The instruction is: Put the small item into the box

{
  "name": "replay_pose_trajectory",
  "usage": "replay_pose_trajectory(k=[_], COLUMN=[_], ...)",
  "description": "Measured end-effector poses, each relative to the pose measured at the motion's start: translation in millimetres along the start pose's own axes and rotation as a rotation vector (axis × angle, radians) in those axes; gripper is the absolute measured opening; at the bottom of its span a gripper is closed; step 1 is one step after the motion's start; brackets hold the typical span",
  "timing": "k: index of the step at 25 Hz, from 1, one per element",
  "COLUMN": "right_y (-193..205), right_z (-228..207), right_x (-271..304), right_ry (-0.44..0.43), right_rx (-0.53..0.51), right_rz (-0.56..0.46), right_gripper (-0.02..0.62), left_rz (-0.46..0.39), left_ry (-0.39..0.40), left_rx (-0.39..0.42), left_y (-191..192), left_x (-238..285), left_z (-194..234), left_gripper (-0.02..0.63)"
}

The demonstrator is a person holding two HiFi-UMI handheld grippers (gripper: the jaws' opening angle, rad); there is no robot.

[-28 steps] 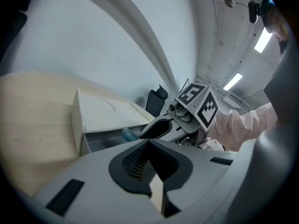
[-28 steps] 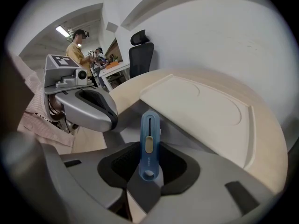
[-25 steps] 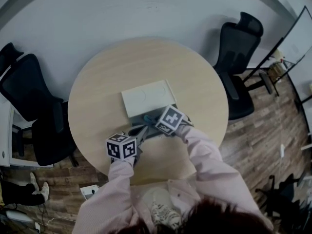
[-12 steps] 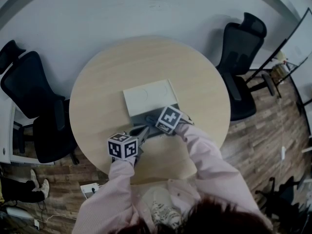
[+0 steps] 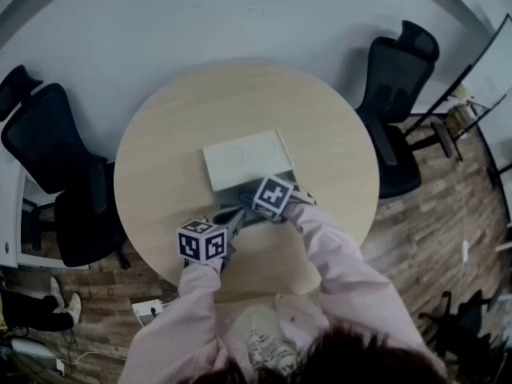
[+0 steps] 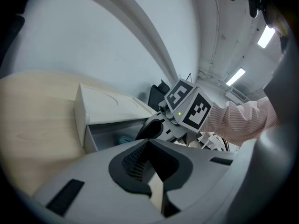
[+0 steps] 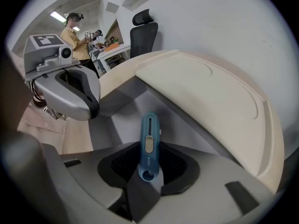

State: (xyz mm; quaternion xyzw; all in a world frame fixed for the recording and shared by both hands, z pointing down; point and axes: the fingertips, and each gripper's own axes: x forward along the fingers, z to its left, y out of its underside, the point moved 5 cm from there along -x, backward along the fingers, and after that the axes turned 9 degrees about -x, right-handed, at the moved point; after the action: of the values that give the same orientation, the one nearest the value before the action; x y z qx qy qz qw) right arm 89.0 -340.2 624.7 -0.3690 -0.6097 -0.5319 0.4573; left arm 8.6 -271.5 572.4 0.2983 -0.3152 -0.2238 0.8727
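One slim blue plastic utility knife (image 7: 149,139), pinched at its ring end by my right gripper (image 7: 149,169). The print below the slider is too small to read. The blade end points into the one grey drawer (image 7: 119,125) pulled out of the one white rectangular box (image 7: 210,97). From the left gripper view a bit of the knife shows inside the drawer. I cannot tell whether it touches the drawer floor.

My left gripper (image 6: 149,146) is pressed together with nothing between its jaws. It sits just beside the drawer's open front, near the right gripper. Two grippers in all, and each one's cube carries black-and-white square markers with no letters on them.

The box lies near the middle of the round light-wood tabletop (image 5: 184,134), with two faint circles embossed on its lid. Two black office chairs stand by the tabletop, one on the left (image 5: 48,146) and one on the right (image 5: 392,70). One person in a yellow top (image 7: 74,31) stands far back in the right gripper view.
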Motion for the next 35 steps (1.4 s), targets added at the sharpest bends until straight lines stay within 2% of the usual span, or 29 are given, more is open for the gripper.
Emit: replay_pose_trajectory(k=[13,20,23,27,30,35], right_y=[-1.5,-8.9,-2.4,-9.8,-2.5,-5.2], right_z=[0.0,8.3,6.2,7.2,3.3,5.8], right_x=[2.4,0.2,-2.3,-1.2,-3.4,-3.2], right_ry=[0.034,0.007,0.028,0.029,0.069,0.062], right_rx=[-0.001,0.005,0.020,0.027,0.042,0.060], right_rz=[0.032,-0.008,0.039,-0.015,0.034,0.012], right_gripper=[0.129,0.133,0.138,0.152,0.156,0.169], left_rz=[0.005,0.004,0.004,0.004,0.001,0.002], left_ry=[-0.006,-0.011,-0.012,-0.015,-0.015,-0.016], left_rx=[0.004,0.003,0.002,0.004,0.004,0.008], left_y=[2.5,3.7,3.3,4.3,4.8,5.4], left_x=[-1.9,-2.0,-2.5,-2.3,-2.8,-3.2], left_z=[0.5,1.2,1.1,1.6,1.8,2.3], left_gripper=[0.009,0.009,0.009,0.009,0.009,0.009])
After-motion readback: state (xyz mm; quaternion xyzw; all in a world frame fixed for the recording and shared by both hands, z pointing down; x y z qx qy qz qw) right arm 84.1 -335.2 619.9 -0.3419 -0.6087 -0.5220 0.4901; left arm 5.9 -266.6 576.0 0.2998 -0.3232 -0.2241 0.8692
